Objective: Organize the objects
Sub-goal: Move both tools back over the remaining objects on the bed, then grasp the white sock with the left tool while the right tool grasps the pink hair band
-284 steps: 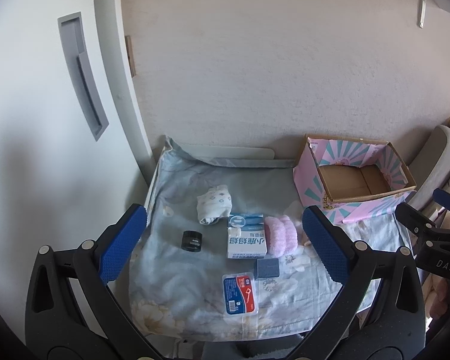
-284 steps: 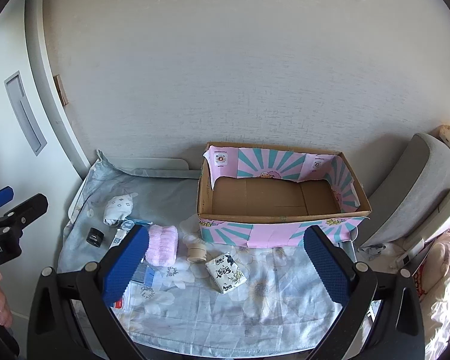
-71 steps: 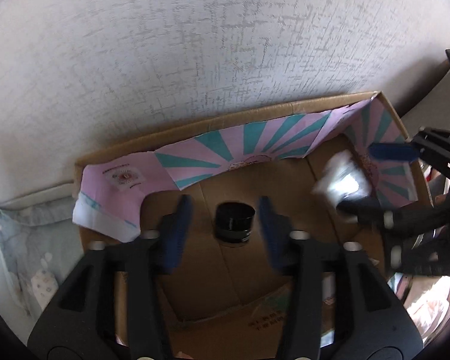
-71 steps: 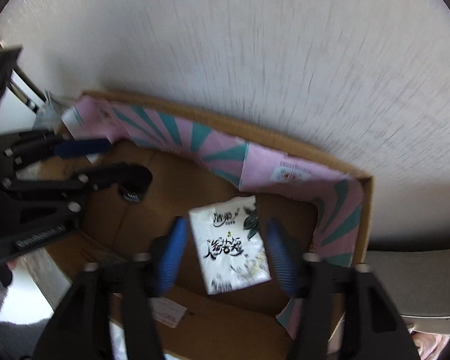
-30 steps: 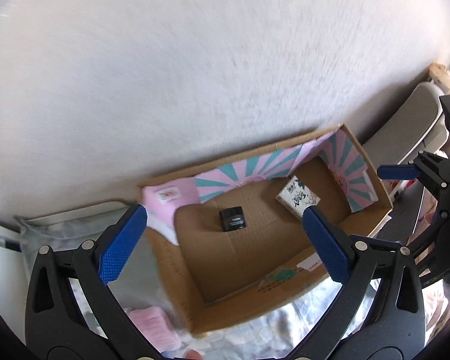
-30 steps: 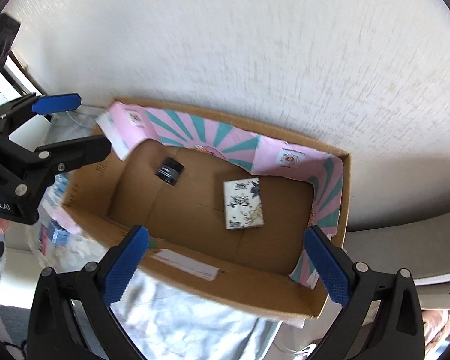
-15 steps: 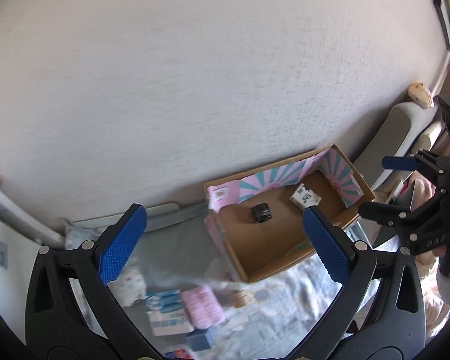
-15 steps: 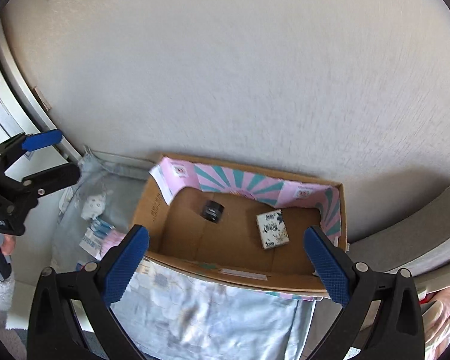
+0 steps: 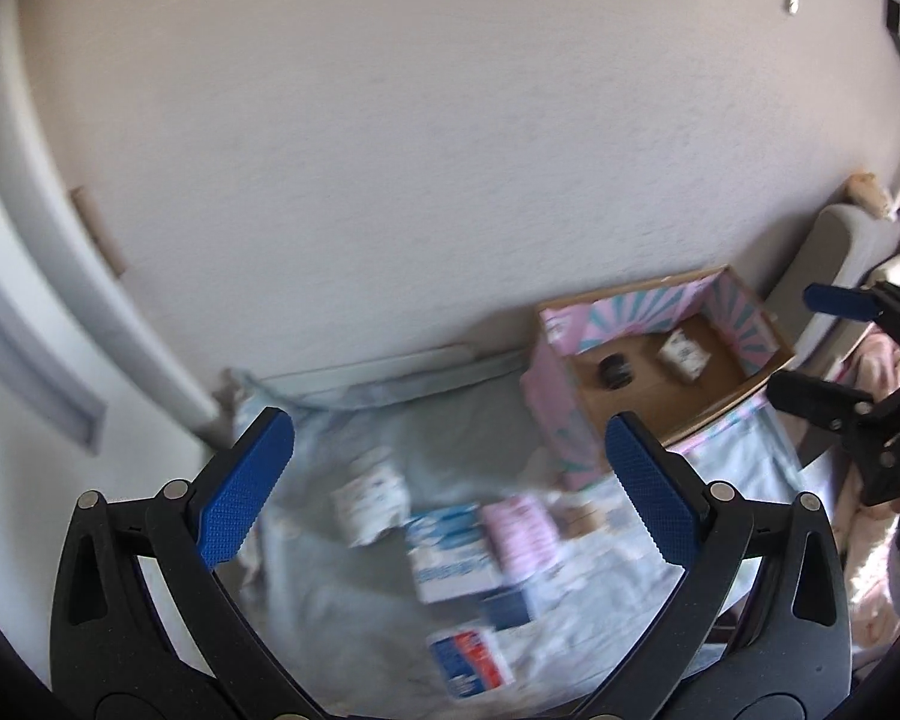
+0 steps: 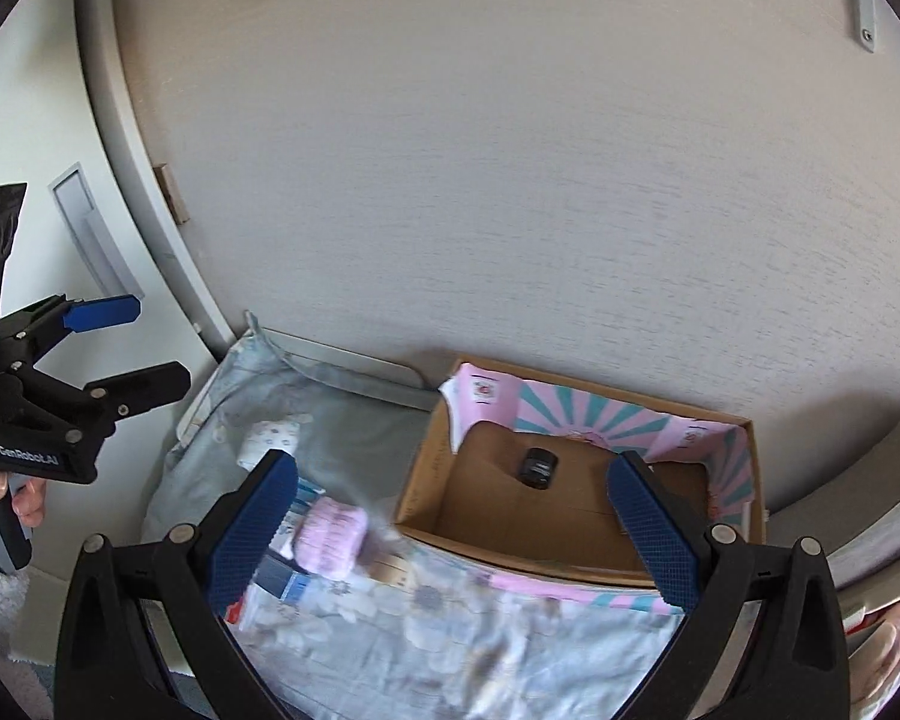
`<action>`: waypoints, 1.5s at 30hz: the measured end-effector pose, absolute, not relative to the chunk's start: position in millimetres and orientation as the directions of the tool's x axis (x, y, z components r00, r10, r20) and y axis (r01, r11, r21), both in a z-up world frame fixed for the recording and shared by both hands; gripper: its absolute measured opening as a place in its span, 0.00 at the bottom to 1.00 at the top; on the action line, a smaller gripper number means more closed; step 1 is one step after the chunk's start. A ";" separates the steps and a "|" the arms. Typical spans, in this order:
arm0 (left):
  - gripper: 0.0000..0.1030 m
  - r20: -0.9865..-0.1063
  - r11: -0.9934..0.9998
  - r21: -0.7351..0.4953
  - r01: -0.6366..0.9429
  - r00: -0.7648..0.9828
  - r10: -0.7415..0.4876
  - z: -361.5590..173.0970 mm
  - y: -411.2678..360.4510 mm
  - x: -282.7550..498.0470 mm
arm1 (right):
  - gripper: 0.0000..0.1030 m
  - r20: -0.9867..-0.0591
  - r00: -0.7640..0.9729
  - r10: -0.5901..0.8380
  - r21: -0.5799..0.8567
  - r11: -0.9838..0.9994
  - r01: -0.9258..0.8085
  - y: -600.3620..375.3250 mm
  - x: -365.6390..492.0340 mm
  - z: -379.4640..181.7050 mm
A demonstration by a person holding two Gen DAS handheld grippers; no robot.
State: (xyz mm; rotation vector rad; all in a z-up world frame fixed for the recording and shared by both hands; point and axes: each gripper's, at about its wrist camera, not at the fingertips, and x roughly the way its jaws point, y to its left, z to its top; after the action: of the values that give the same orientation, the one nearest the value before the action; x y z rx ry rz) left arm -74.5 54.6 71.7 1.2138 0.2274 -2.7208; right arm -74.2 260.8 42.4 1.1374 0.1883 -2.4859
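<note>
A pink and teal cardboard box [image 9: 555, 426] [image 10: 426, 474] stands at the table's back right. In it lie a small black jar [image 9: 615, 369] [image 10: 539, 467] and a white tissue pack [image 9: 683, 354]. On the floral cloth lie a pink roll [image 9: 521, 531] [image 10: 332, 535], a white and blue carton [image 9: 453, 552], a rolled white cloth [image 9: 369, 495] [image 10: 270, 437], a small dark blue box [image 9: 507, 609] and a red and blue packet [image 9: 469, 663]. My left gripper [image 9: 450, 492] is open and empty, above the loose items. My right gripper [image 10: 453, 516] is open and empty, in front of the box.
A floral cloth [image 9: 330, 600] [image 10: 426, 630] covers the table. A textured wall [image 10: 510, 180] stands right behind it. A white door frame [image 10: 150, 210] is on the left, a grey cushioned seat [image 9: 834, 252] on the right. A small tape roll [image 9: 582, 519] lies near the box.
Both grippers have pulled back from the box and swung left, so the loose items on the cloth are in view. The jar and tissue pack stay in the box.
</note>
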 end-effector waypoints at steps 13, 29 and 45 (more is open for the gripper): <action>1.00 -0.734 -0.966 -0.127 0.224 -0.676 -0.061 40.0 10.5 -36.3 | 1.00 -0.751 -0.585 -0.307 0.057 -0.912 0.405 208.3 -48.7 15.1; 1.00 -0.808 -0.947 -0.233 0.223 -0.586 0.061 -44.3 -19.0 -79.5 | 0.97 -0.827 -0.471 -0.308 0.108 -0.908 0.404 169.2 -53.6 -51.2; 0.93 -0.873 -0.926 -0.256 0.277 -0.478 0.099 -146.3 -21.4 -122.0 | 0.71 -0.878 -0.406 -0.254 0.129 -0.942 0.310 146.4 -77.8 -143.5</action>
State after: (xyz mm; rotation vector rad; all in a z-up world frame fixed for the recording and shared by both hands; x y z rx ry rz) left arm -122.0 -21.4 -146.3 1.5440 0.5619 -2.5520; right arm -77.8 146.4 -143.5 1.4736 0.0767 -2.3835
